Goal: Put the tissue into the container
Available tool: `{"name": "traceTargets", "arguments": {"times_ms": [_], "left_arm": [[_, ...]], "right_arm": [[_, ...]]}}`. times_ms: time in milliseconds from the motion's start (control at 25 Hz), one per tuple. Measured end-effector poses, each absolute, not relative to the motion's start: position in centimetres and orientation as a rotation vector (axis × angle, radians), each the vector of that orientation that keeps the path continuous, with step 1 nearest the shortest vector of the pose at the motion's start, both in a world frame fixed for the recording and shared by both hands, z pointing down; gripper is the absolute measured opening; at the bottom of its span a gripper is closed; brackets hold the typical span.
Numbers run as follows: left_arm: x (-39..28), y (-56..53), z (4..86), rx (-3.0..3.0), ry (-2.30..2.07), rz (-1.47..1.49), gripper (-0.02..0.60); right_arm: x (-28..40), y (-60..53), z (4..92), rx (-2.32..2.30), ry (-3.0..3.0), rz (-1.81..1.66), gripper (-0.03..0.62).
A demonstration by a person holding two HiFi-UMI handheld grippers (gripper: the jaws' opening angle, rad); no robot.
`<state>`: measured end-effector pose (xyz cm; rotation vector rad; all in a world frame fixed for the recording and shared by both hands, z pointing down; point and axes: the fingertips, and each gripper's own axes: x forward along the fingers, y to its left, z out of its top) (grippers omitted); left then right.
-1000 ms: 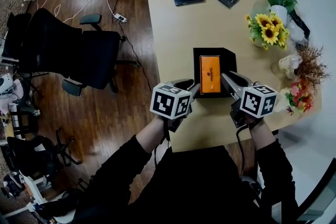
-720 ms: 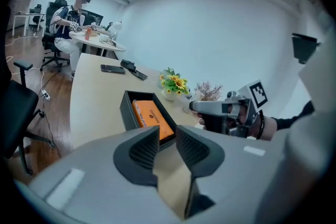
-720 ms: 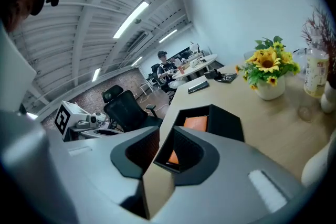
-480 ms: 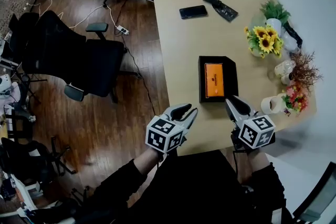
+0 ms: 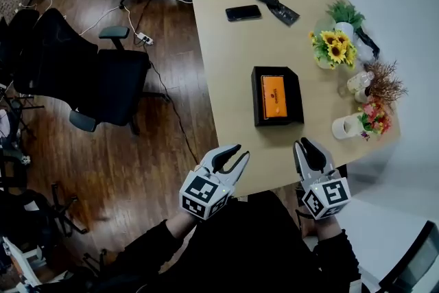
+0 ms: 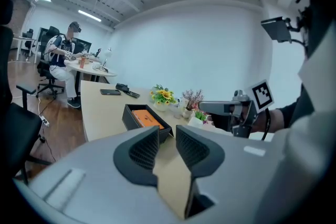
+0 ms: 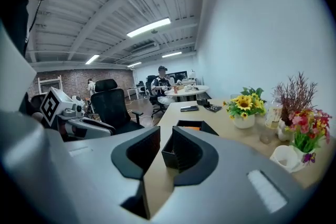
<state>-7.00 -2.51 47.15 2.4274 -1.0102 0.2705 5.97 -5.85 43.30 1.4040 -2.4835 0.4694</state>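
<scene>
The orange tissue pack (image 5: 274, 97) lies flat inside the black container (image 5: 293, 98), centre-right of the head view. It runs lengthwise along the box with a dark margin on all sides, so the put-in looks done to me. The container sits on the light wood table (image 5: 233, 51), mid-table. A white cup (image 5: 343, 127) and flower pots are to its right, and a phone (image 5: 243, 12) is well above it in frame. Your left gripper (image 5: 240, 151) hangs at lower centre-left, over the table's near-left edge, with its jaws together and nothing between them. Your right gripper (image 5: 304, 143) hangs at lower centre-right, just inside the near edge. Its jaws are closing and nearly together, and they are empty too. Both tools are well apart from the box, with bare table between, and both point up-frame toward it. The pack lies ahead of them, a bit right of the left tool's line and a bit left of the right tool's line. The step in hand reads as finish and clear. Keep both tools low and off the box, and don't sweep the right one toward the cup or the flowers. Only go back in if the pack rides up on a wall, which I can't see happening here. If you do, nudge the pack from above and don't grab the box rim.
</scene>
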Motion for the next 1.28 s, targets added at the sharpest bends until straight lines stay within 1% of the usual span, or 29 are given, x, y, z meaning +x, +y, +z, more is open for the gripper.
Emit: {"name": "traceTargets", "arguments": {"times_ms": [160,480,880,1280], "left_arm": [[-6.4,-1.2,46.3,2.491,-1.010,0.250,0.080],[-6.1,-0.7,44.4,2.514,-1.135,0.195,0.078],[-5.2,-0.4,41.2,2.619,-1.296,0.240,0.080],[-4.0,0.4,41.6,2.552,-1.328,0.247,0.080]], "right_arm": [[5.7,-4.5,41.6,1.431,-2.512,0.345,0.074],[6.8,-3.9,39.6,1.383,-2.604,0.236,0.074],[10.6,-3.5,39.1,1.386,-2.681,0.199,0.074],[12.2,-3.0,38.5,1.364,-2.727,0.151,0.061]]}}
